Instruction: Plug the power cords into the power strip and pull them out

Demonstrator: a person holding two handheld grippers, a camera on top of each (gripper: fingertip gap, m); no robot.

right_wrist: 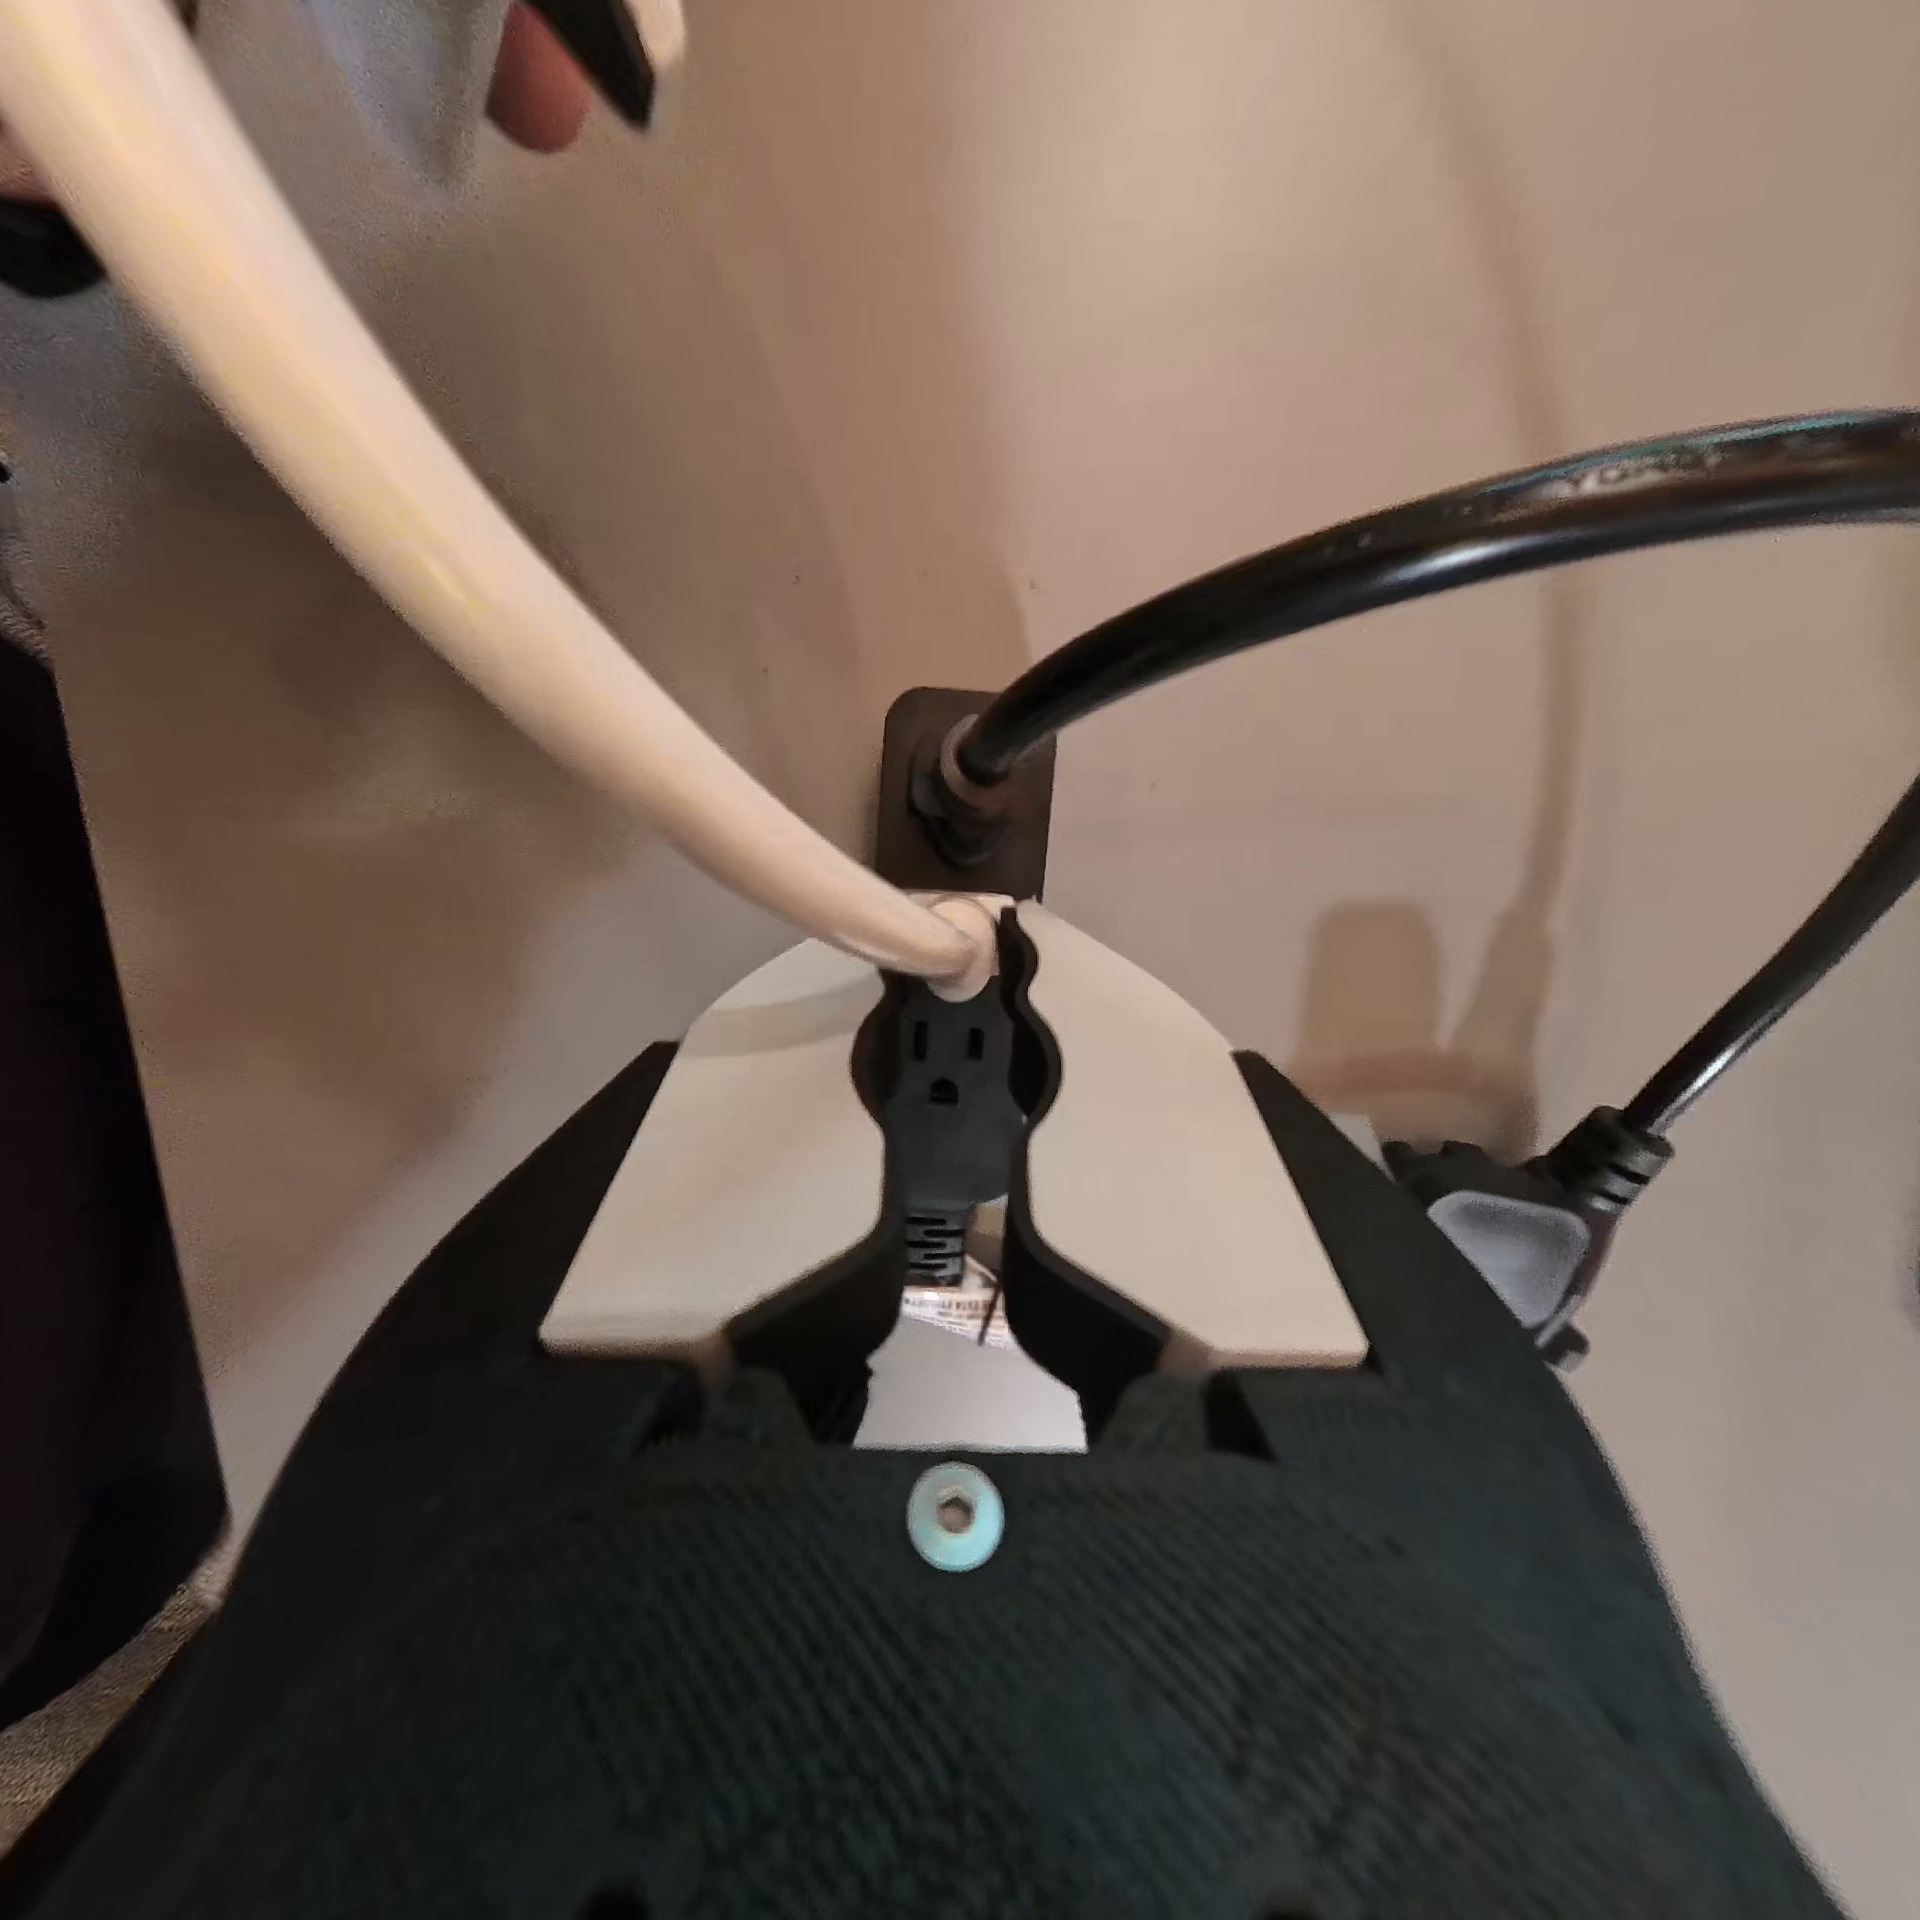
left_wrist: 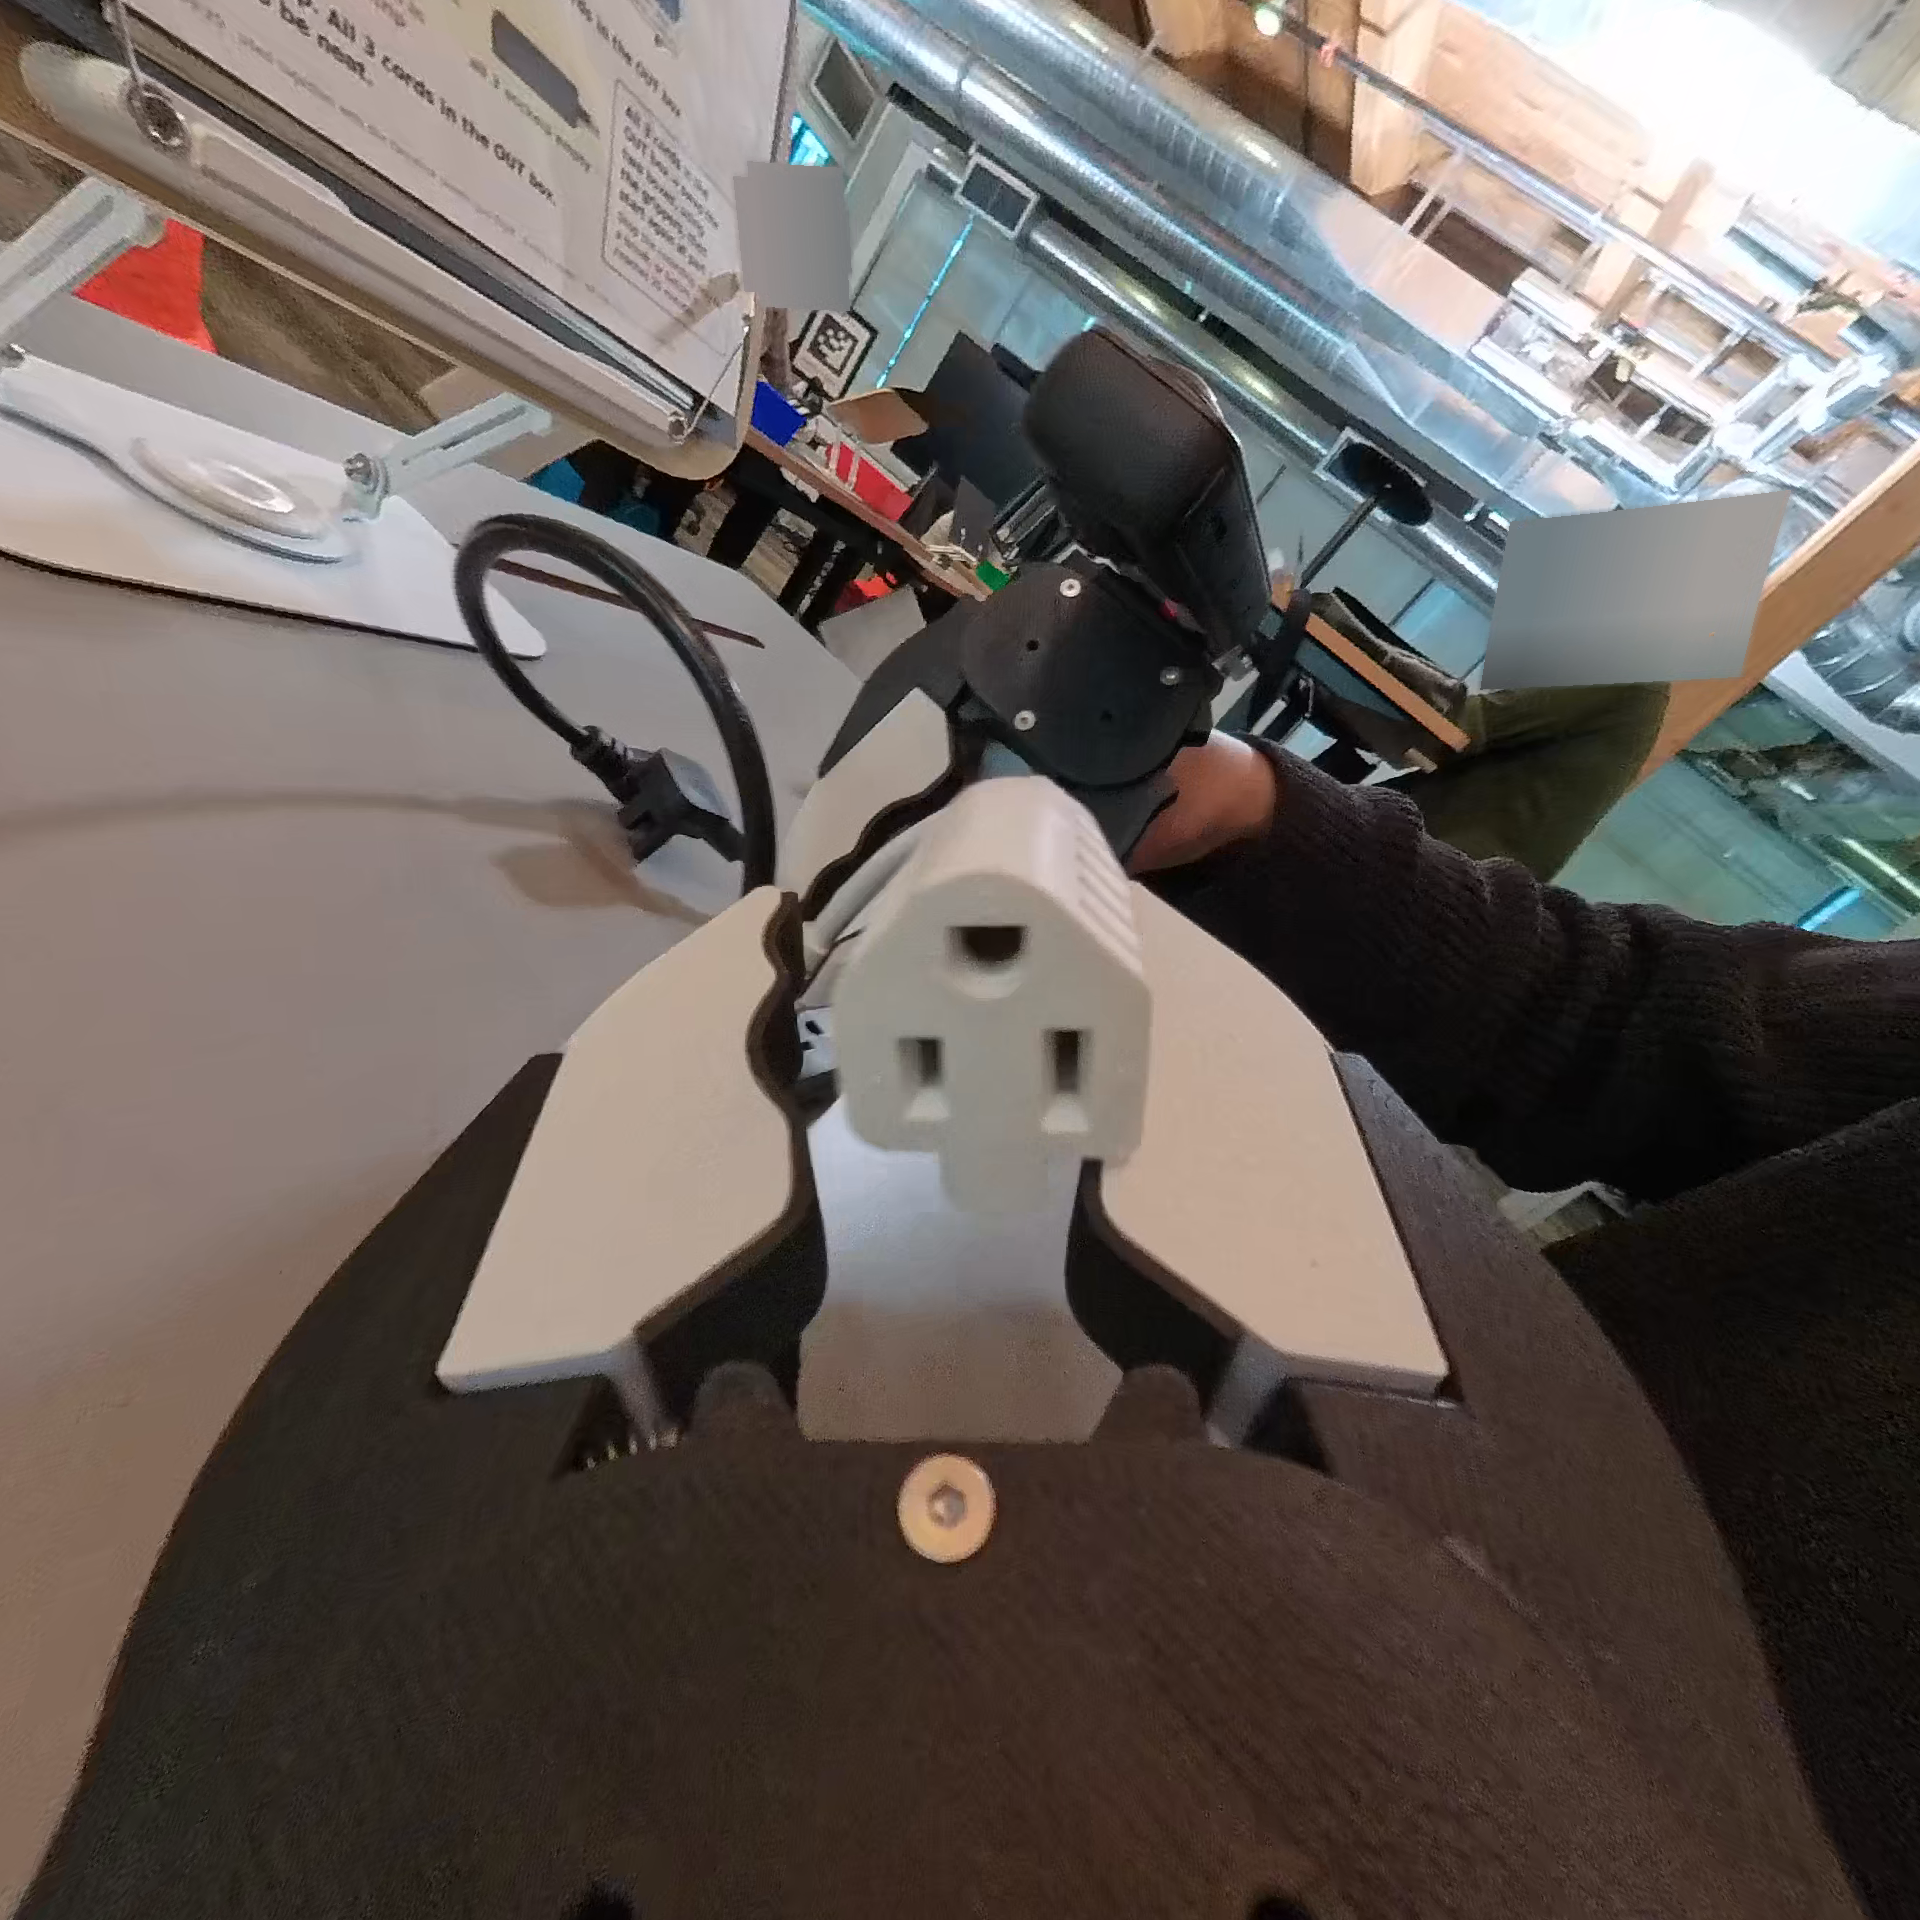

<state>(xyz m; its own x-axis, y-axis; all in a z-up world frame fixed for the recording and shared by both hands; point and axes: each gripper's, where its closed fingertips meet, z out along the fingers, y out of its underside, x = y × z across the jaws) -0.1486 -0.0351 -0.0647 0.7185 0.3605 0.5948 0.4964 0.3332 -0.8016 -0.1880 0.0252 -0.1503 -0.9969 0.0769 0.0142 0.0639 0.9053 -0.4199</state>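
Observation:
My left gripper [left_wrist: 935, 935] is shut on the pale grey socket end [left_wrist: 992, 1039] of a white cord, with the socket face turned toward the camera. The white cord [right_wrist: 364, 447] runs down to my right gripper [right_wrist: 997, 925]. That gripper is shut on the cord's lower end, just above the black power strip [right_wrist: 940, 1081]. One socket of the strip shows between the fingers. The plug itself is hidden. The right gripper [left_wrist: 1070, 665] also shows in the left wrist view, held by a hand.
The strip's black cord [right_wrist: 1351, 540] arches off to the right. A second black plug with a grey face [right_wrist: 1507, 1247] lies at the right, and it shows with its cord loop on the grey table [left_wrist: 260, 935] in the left wrist view [left_wrist: 665, 800]. A sign board [left_wrist: 468, 156] stands at the back left. A dark sleeve [left_wrist: 1507, 987] is at the right.

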